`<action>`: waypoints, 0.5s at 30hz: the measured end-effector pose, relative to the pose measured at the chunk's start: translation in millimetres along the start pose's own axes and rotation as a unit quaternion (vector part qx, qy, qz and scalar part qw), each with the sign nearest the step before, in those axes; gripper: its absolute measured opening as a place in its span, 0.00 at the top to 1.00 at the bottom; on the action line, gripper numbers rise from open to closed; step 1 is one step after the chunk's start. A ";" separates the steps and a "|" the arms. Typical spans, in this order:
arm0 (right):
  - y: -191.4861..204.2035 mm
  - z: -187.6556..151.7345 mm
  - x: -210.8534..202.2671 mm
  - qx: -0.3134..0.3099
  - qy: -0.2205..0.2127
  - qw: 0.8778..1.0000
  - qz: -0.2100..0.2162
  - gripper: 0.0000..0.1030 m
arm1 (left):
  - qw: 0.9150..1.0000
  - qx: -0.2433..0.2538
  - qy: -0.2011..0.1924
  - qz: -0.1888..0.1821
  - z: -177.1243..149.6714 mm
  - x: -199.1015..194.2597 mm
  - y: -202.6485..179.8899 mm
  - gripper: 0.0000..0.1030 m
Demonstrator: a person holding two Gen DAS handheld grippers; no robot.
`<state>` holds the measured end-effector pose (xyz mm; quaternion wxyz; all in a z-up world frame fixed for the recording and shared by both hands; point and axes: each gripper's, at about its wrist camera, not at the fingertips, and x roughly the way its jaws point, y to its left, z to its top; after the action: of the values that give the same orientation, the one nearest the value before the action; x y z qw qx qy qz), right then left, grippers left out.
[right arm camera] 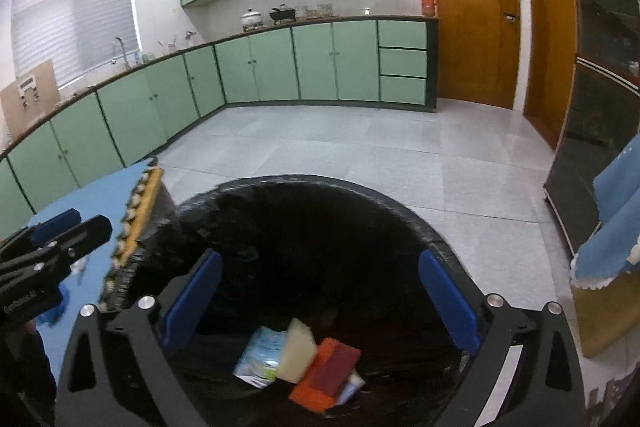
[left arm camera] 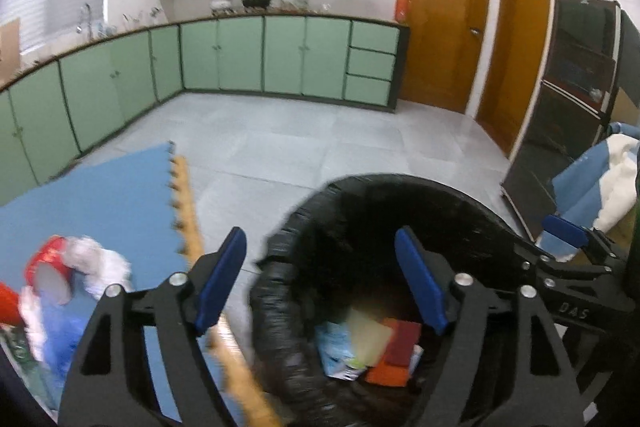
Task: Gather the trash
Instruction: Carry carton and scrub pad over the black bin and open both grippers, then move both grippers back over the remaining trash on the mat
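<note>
A black-bagged trash bin (left arm camera: 288, 267) (right arm camera: 400, 211) stands on the floor below both grippers. Inside lie a pale yellow sponge (right arm camera: 296, 351), an orange and dark red packet (right arm camera: 326, 379) and a light blue wrapper (right arm camera: 258, 357); they also show in the left wrist view (left arm camera: 372, 343). My left gripper (left arm camera: 320, 283) is open and empty over the bin's left rim. My right gripper (right arm camera: 320, 299) is open and empty over the bin's mouth. On the blue foam mat (left arm camera: 100, 195) lie a red can (left arm camera: 50, 267), white crumpled paper (left arm camera: 100, 263) and blue plastic (left arm camera: 60, 339).
Green kitchen cabinets (right arm camera: 256, 67) run along the left and far walls. Two wooden doors (right arm camera: 476, 15) stand at the back right. A dark glass cabinet (right arm camera: 600, 99) and a blue and white cloth (left arm camera: 600, 183) are at the right. Grey tiled floor (right arm camera: 360, 147) lies beyond the bin.
</note>
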<state>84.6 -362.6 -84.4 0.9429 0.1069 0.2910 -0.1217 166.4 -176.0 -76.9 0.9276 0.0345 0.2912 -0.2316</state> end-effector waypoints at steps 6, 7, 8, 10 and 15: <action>54.6 8.4 -13.9 -0.029 -0.019 0.998 0.052 0.06 | 0.997 -0.018 -0.030 0.062 -4.2 -45.8 49.6 0.21; 65.7 9.4 -15.9 -0.034 -0.021 0.997 0.063 0.06 | 0.996 -0.022 -0.034 0.078 -7.2 -55.4 61.0 0.20; 77.7 10.2 -17.2 -0.039 -0.023 0.996 0.075 0.06 | 0.995 -0.025 -0.037 0.091 -9.9 -62.7 69.9 0.20; 106.6 9.9 -20.2 -0.054 -0.028 0.993 0.102 0.06 | 0.991 -0.032 -0.042 0.122 -16.8 -78.7 89.9 0.20; 170.5 0.0 -23.3 -0.097 -0.032 0.984 0.148 0.06 | 0.979 -0.049 -0.046 0.190 -33.5 -112.8 135.5 0.20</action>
<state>115.6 -197.1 -48.7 0.9652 0.0526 0.2522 0.0450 128.2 -2.5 -51.5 0.9676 0.0327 0.2476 -0.0378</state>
